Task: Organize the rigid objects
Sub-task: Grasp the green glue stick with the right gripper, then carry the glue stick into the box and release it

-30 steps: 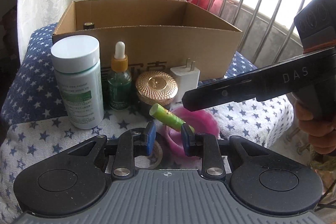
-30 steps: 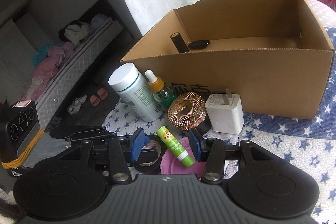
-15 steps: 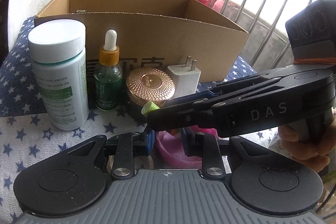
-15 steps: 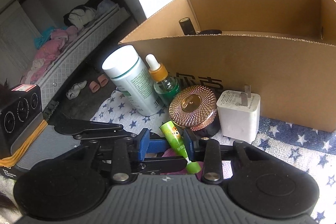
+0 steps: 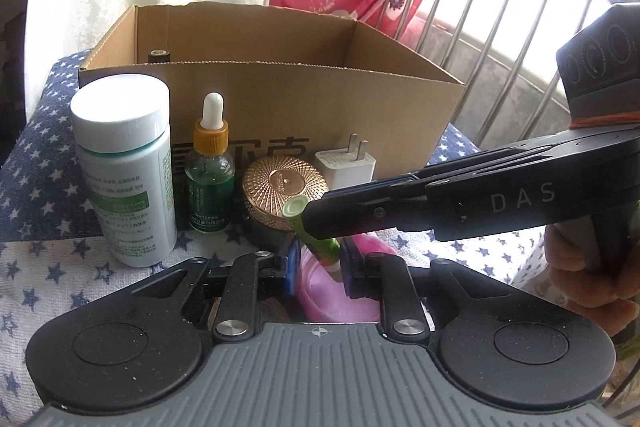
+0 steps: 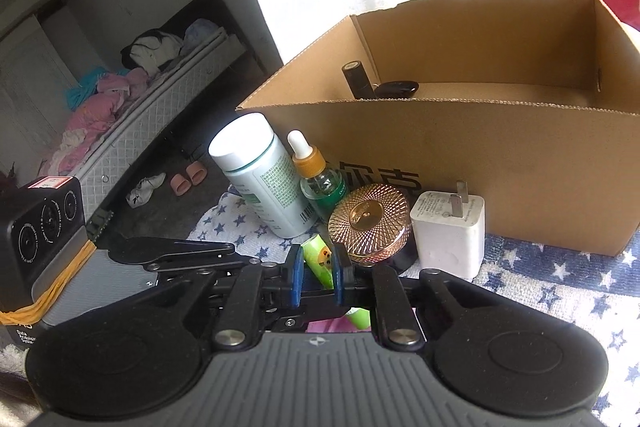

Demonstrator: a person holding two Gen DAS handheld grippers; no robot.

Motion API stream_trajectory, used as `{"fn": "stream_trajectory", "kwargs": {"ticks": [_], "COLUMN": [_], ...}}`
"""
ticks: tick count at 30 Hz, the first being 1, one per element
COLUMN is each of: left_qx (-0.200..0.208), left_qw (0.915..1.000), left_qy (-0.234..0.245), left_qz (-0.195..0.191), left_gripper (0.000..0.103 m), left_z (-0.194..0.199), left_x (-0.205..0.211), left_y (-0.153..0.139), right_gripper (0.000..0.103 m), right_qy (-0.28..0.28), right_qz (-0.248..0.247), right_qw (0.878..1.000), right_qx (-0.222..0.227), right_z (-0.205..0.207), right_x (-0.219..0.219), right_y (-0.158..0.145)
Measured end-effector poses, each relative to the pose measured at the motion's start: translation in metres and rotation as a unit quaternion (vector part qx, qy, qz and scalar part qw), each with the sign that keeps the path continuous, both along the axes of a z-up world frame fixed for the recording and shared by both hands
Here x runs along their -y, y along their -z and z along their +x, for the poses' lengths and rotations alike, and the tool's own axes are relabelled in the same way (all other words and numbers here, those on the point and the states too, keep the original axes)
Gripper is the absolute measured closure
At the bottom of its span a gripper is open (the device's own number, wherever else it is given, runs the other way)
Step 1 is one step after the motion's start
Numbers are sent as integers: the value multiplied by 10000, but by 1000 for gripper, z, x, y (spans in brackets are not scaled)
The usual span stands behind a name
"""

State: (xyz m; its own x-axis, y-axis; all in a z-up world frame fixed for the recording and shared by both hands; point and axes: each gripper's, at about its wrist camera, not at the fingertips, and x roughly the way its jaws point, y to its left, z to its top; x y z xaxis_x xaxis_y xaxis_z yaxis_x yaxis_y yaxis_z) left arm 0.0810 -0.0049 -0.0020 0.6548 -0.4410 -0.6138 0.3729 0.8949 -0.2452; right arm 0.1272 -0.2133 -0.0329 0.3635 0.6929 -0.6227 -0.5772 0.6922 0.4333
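An open brown cardboard box is sitting on a blue and white star-patterned cloth, with a small black cylinder and a flat black oval object lying inside it near its left corner. Along the box's front wall a row of things is standing: a tall white plastic bottle with a green label, then a green glass dropper bottle with an orange collar, a round jar with a ribbed rose-gold lid and a white plug-in charger cube. In front of them a pink plastic bowl is resting on the cloth.

The right gripper is reaching across from the side, its jaws having just been closing, and its blue pads are pressing on a slim green lip-balm tube, which is tilting just in front of the jar and over the bowl. The left gripper is standing nearly closed around the tube's lower end; whether its pads are touching the tube, I cannot tell.
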Motion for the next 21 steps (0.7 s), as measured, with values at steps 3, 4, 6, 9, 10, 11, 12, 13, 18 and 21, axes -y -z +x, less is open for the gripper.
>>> {"fn": "stream_trajectory", "kwargs": {"ticks": [3, 4, 6, 9, 10, 11, 12, 13, 18, 21], "left_qx": [104, 159, 322, 627, 739, 823, 874, 914, 935, 700], "left_qw": [9999, 9998, 9994, 9980, 9972, 9965, 9961, 9957, 9954, 9971], "left_qy": [-73, -95, -118, -127, -129, -136, -135, -134, -105, -72], "left_qz": [-31, -38, -24, 7, 40, 56, 69, 70, 191, 288], "left_gripper": [84, 85, 85, 85, 85, 85, 85, 85, 85, 85], "left_z": [-3, -5, -9, -12, -11, -10, -7, -2, 32, 67], "left_x": [-2, -4, -6, -9, -10, -11, -12, -13, -16, -18], "left_y": [-10, -14, -26, -45, -52, -59, -65, -72, -100, -107], "right_gripper": [87, 87, 87, 87, 87, 87, 87, 87, 86, 86], "right_qy": [20, 17, 11, -8, -20, -36, -45, -50, -69, -45], "right_qz": [50, 68, 92, 114, 127, 137, 145, 161, 242, 289], "right_qw": [10000, 10000, 9999, 9993, 9989, 9984, 9978, 9974, 9966, 9980], "right_qx": [35, 52, 98, 357, 456, 547, 648, 701, 788, 564], "right_z": [-3, -5, -8, -12, -12, -11, -8, -5, 29, 64], "right_x": [-2, -2, -4, -9, -10, -12, -14, -16, -24, -30], "right_y": [-9, -13, -22, -44, -52, -58, -66, -73, -100, -107]}}
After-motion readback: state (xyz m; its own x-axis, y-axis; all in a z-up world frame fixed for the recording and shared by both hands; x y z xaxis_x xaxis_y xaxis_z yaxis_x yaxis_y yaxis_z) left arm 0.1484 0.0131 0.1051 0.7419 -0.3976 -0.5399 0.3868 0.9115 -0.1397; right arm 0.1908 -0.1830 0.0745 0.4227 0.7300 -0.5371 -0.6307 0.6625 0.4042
